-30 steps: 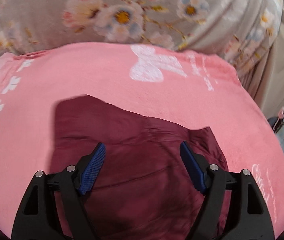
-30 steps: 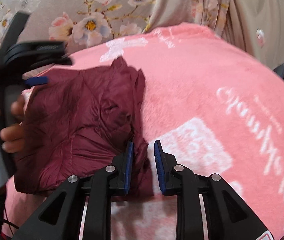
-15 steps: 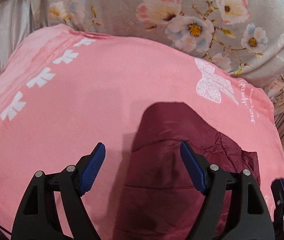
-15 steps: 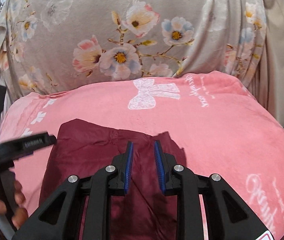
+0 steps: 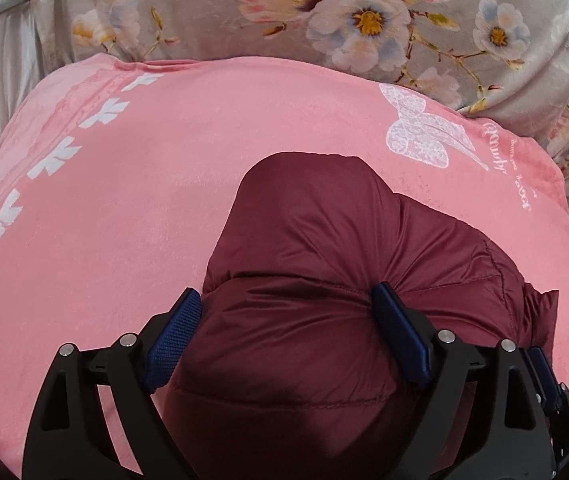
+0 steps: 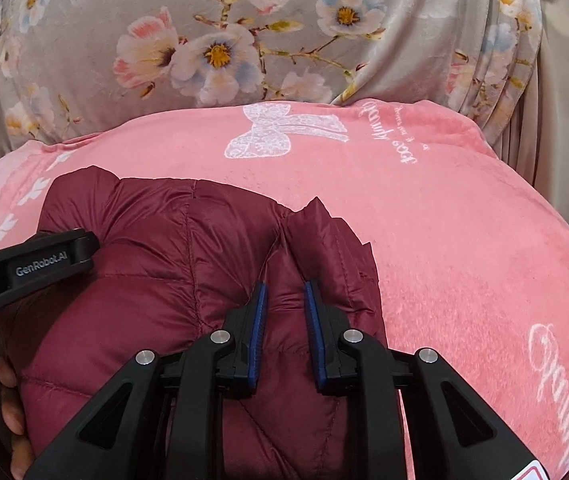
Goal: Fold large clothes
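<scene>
Maroon puffer jacket [image 5: 324, 320] bunched on pink blanket [image 5: 124, 200]. Left gripper [image 5: 284, 312] spread wide, just opened further, jacket bulk between fingers. Right gripper [image 6: 284, 296] narrowed, fold pinched.

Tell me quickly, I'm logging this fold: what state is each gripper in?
Left gripper: open, jaws just opening, straddling the puffy maroon quilted jacket.
Right gripper: nearly closed over a jacket fold; grip cannot be told.
</scene>
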The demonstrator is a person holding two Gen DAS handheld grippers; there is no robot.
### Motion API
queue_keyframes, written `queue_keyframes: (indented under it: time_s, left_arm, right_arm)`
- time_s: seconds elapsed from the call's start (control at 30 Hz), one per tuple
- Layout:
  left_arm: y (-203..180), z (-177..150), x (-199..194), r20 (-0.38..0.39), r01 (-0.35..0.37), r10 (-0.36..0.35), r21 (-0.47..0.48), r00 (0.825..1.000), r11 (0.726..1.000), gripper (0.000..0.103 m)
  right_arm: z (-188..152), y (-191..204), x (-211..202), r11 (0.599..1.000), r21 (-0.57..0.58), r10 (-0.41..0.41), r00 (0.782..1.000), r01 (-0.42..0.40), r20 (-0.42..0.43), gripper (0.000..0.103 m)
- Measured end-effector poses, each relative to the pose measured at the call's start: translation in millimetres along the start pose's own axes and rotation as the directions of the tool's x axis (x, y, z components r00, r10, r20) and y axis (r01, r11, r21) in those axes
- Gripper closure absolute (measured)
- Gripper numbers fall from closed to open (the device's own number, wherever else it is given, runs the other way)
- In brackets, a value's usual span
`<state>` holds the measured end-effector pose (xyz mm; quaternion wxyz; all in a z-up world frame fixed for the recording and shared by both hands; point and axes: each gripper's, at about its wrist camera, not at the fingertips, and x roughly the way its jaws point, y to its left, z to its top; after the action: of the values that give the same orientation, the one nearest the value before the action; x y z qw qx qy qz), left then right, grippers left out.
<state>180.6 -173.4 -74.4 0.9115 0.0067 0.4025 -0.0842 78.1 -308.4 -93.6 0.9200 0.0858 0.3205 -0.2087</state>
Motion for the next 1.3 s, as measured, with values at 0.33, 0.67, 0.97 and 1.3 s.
queue_keyframes:
  time_s: [0.33,0.67,0.97,1.3]
  left_arm:
    - [-1,-5,16,-0.009,0.01,-0.01,-0.008,1.0,1.0,0.011]
    - [-6,-9,22,0.007,0.0,0.0,0.012,1.0,1.0,0.011]
    - [-8,-10,23,0.019,-0.007,0.006,0.012,1.0,1.0,0.01]
    - [14,-5,18,-0.041,0.141,-0.143,-0.064,0.989,0.988,0.01]
  right_arm:
    - [-2,-4,7,0.999,0.023,0.023,1.0,-0.023,-0.01,0.084]
    - [-2,-5,10,0.999,0.04,0.036,0.999,-0.035,-0.017,0.084]
    - [-1,-7,11,0.999,0.035,0.035,0.999,-0.034,-0.019,0.084]
    - [0,-21,-5,0.996,0.086,0.028,1.0,-0.027,-0.013,0.074]
